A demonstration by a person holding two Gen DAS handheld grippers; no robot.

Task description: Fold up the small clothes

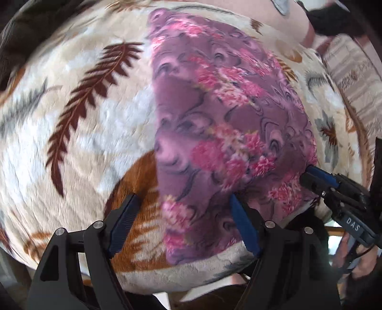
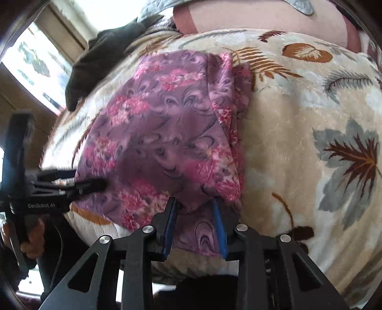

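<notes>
A small purple garment with pink flowers (image 1: pixel 214 114) lies on a cream leaf-print blanket (image 1: pixel 107 124). My left gripper (image 1: pixel 183 200) is open wide, its jaws astride the garment's near left corner, close over the cloth. My right gripper (image 2: pixel 195 202) is partly open, jaws astride the garment's near right edge (image 2: pixel 205 238); the cloth lies between them and does not look pinched. The garment (image 2: pixel 162 133) is folded lengthwise, with a layered edge on its right side (image 2: pixel 229 114). Each gripper shows in the other's view: the right (image 1: pixel 308 174) and the left (image 2: pixel 90 178).
A dark cloth (image 2: pixel 100 62) lies on the blanket's far left. A pink pillow (image 2: pixel 262 19) lies at the back. A striped cushion (image 1: pixel 353 78) is at the far right. The blanket's near edge (image 2: pixel 203 269) drops off just below the grippers.
</notes>
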